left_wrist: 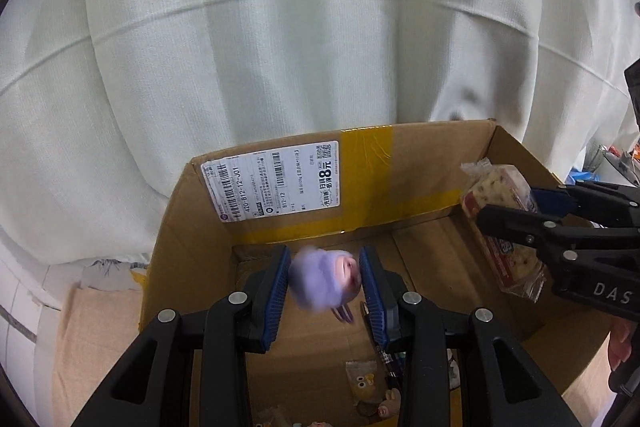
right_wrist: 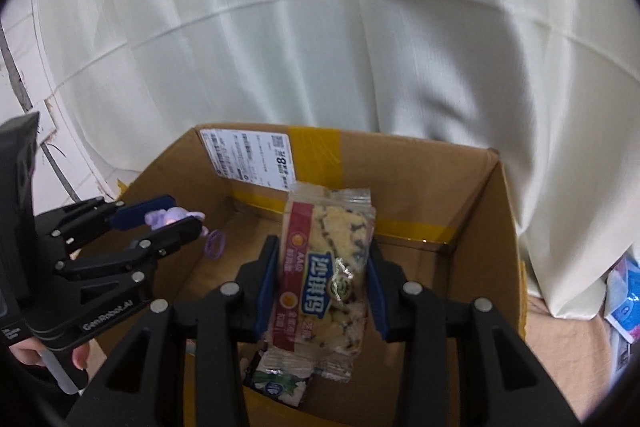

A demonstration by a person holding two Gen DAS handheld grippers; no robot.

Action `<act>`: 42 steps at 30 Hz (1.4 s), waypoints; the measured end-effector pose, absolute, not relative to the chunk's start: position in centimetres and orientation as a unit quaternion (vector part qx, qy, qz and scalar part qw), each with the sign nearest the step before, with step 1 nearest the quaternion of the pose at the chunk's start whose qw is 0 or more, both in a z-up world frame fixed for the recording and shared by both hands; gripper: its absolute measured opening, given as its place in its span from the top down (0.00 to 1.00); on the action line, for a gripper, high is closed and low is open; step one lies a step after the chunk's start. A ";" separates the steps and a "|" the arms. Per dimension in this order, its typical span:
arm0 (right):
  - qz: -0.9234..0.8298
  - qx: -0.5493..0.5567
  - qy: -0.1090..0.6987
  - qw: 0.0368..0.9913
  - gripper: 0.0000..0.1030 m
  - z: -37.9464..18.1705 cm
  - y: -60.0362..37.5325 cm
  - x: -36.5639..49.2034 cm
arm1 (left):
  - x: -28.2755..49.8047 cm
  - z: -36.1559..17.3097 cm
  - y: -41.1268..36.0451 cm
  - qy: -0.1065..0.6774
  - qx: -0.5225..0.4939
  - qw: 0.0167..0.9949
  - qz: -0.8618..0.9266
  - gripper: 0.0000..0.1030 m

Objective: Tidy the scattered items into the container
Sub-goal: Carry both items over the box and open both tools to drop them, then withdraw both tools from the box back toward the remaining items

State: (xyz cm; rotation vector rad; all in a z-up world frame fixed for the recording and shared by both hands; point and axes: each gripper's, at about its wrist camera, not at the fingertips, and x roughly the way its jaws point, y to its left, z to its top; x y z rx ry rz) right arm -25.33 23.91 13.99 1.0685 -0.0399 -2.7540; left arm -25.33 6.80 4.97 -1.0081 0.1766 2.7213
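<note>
An open cardboard box (left_wrist: pixel 280 227) with a shipping label stands against a white curtain. Over its inside, my left gripper (left_wrist: pixel 326 267) is shut on a small purple plush toy (left_wrist: pixel 320 281), which looks blurred. A purple loop (right_wrist: pixel 214 245) dangles from the toy. To the right, my right gripper (right_wrist: pixel 324 251) is shut on a clear-wrapped snack bar packet (right_wrist: pixel 324 267) with red and blue print, also held above the box interior. In the right wrist view the left gripper (right_wrist: pixel 184 213) shows at the left with the toy (right_wrist: pixel 172 217).
On the box floor lie a small packet with cartoon eyes (left_wrist: pixel 362 383), a little figure (left_wrist: pixel 386 407) and a green-white packet (right_wrist: pixel 276 379). Blue packaging (right_wrist: pixel 624 299) lies outside at the right on beige cloth. A hand (right_wrist: pixel 80 355) grips the left tool.
</note>
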 end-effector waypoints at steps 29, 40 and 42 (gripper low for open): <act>-0.968 0.237 -0.023 0.074 0.00 18.8 24.6 -16.3 | -18.6 9.5 3.9 0.004 -0.278 0.123 0.953 0.00; -0.976 0.166 0.019 0.139 0.00 19.2 21.4 -3.8 | -6.3 7.2 -0.8 -0.012 -0.218 0.113 0.969 0.00; -0.976 0.177 0.027 0.126 0.00 17.7 20.8 -3.1 | -5.0 5.8 -1.2 -0.012 -0.222 0.112 0.969 0.00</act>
